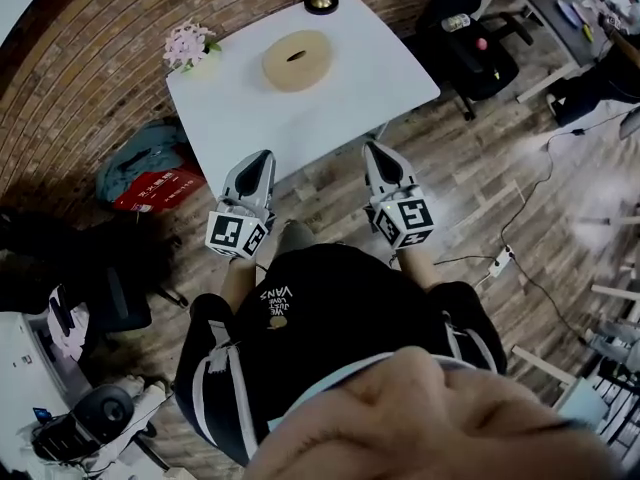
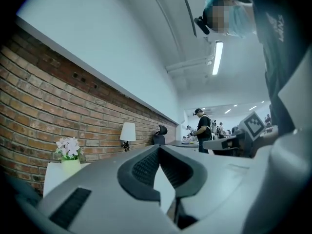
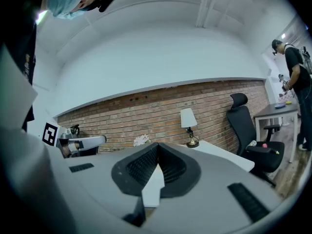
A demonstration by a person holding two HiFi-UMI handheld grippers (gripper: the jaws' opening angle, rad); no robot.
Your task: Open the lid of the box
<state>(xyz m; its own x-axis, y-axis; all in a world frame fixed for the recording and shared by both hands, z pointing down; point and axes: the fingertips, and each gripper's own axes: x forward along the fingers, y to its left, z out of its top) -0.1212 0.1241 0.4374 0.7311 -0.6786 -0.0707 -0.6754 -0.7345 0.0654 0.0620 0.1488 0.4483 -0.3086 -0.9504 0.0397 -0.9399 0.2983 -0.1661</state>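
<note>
I record the left gripper [image 1: 264,158] and right gripper [image 1: 374,150] both closed, empty and level, before the white table [image 1: 385,80]. The round box [image 1: 297,60] on it lies well apart from them.

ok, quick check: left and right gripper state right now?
Left gripper: closed, nothing between its jaws.
Right gripper: closed, nothing between its jaws.
</note>
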